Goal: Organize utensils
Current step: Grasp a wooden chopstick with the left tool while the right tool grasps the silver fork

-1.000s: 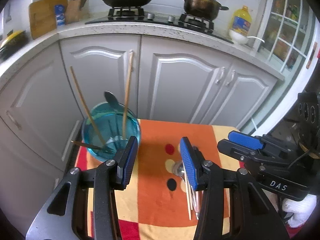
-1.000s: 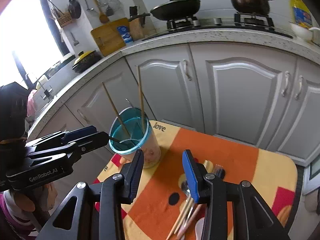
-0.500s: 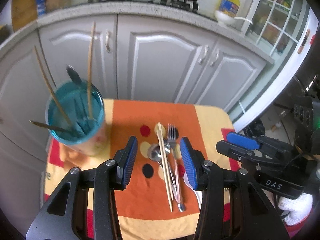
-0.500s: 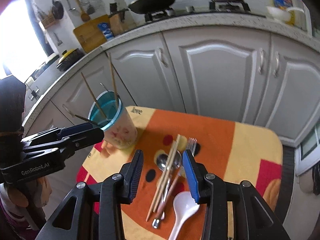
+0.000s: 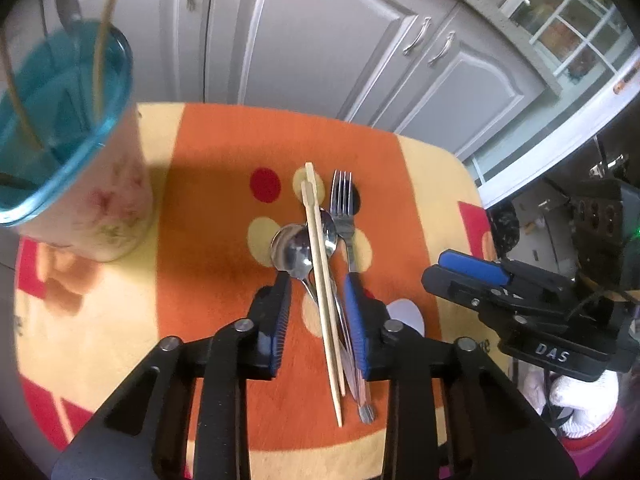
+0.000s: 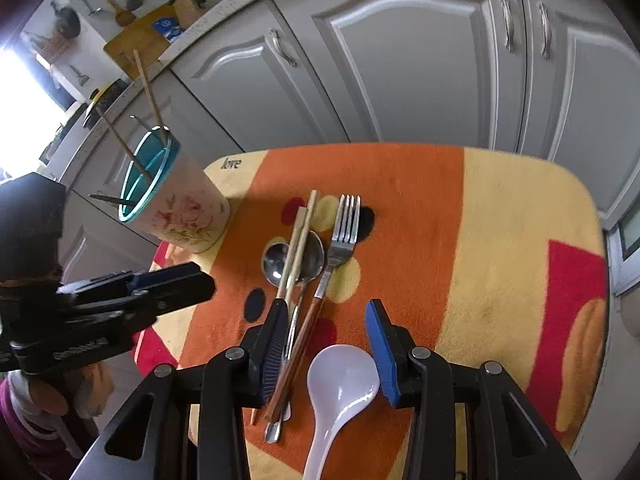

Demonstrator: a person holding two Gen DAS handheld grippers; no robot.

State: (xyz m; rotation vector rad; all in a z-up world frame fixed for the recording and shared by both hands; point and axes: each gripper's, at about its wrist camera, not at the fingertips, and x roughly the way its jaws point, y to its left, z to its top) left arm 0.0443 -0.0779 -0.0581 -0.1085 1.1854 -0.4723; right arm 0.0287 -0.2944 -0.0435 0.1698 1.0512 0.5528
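A pair of wooden chopsticks [image 5: 320, 264], two metal spoons [image 5: 290, 250] and a fork [image 5: 343, 200] lie in a pile on the orange cloth. My left gripper [image 5: 316, 292] hangs low over their handles with its jaws closing. The handles sit between the jaws, and the pads do not visibly press on them. A white ceramic spoon [image 6: 340, 380] lies between the open fingers of my right gripper [image 6: 326, 320], untouched. At the far left stands a flowered cup with a blue rim [image 6: 184, 208], with chopsticks and a spoon in it.
The orange, yellow and red cloth [image 6: 500, 240] covers a small table with rounded corners. Grey cabinet doors [image 6: 420, 60] rise close behind it. The cup [image 5: 100, 208] stands near the table's left edge. A gloved hand [image 5: 576, 400] holds the right gripper.
Both grippers have dropped and tilted down toward the utensil pile, which now lies between their fingers. The left jaws have narrowed. The right jaws keep the same width.
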